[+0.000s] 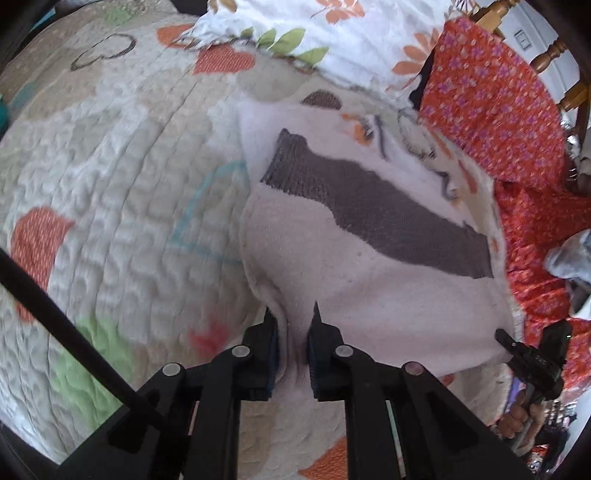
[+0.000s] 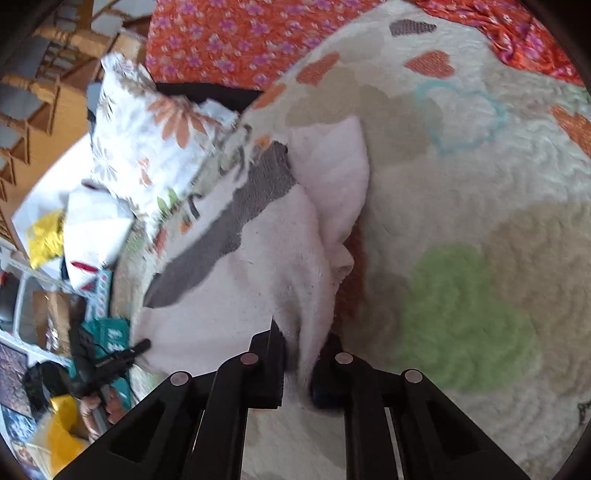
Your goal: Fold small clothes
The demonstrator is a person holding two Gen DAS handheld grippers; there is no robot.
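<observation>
**Both grippers clamped on a white garment over the quilt**

While the left wrist view looks across a quilted bedspread with orange, green and blue heart shapes, the left gripper at the bottom centre has its fingers pressed onto a bunched edge of a white garment, cloth pinched between them. That garment fills the middle and right of the frame and carries a dark grey-brown patch running diagonally across it. At the lower right the right gripper grips the garment's far corner. An orange cloth with purple flowers lies at the upper right, and a white sheet with orange flowers along the top.

From the right wrist view, the right gripper at the bottom centre is closed on a vertical fold of the same white garment, which rises toward the middle of the frame with the grey-brown patch on its left side. At the lower left the left gripper meets the garment's other corner; whether its fingers are together cannot be told from here. The bedspread fills the right half.
</observation>
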